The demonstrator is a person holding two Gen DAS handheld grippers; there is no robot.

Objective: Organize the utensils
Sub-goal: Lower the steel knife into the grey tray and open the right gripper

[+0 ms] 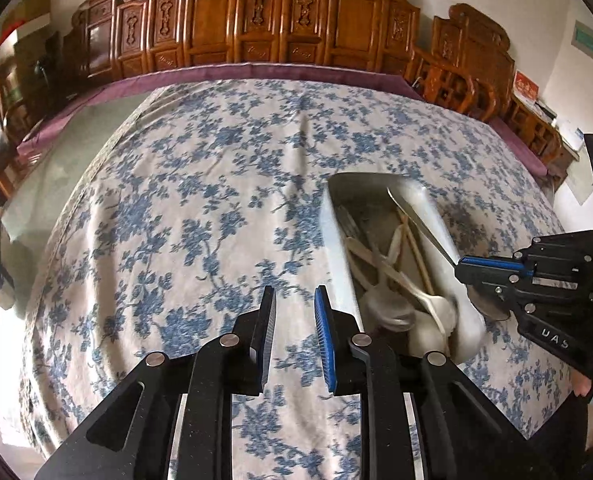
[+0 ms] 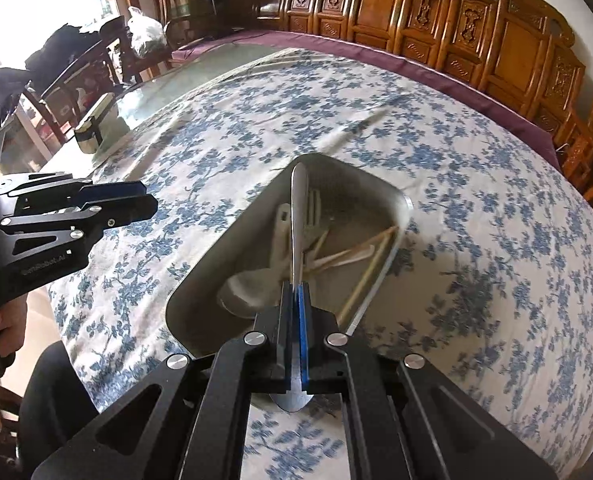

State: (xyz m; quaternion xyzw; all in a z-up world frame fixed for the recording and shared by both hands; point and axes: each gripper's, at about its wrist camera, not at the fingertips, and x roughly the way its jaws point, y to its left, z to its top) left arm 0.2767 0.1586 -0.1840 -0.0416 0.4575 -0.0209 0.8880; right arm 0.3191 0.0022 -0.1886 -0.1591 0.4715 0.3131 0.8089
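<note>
Tray [image 2: 380, 184] at twelve o'clock holds one fork [image 2: 314, 210], two chopsticks [image 2: 366, 280] and pale spoons, too jumbled to count. Right gripper [image 2: 295, 292] fingers clamp one metal spoon [image 2: 297, 200]; left gripper [image 1: 294, 304] fingers stand slightly apart, empty.

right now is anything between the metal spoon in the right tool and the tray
Nothing visible does. The right tool is shut on the metal spoon, which hangs directly over the open steel tray; only the utensils already lying in it are beneath.

blue-flowered cloth [image 1: 200, 208] covers the surface, carved wooden chairs [image 1: 256, 20] lined up along its far edge, white plastic bag [image 2: 146, 34] past the cloth's left corner
</note>
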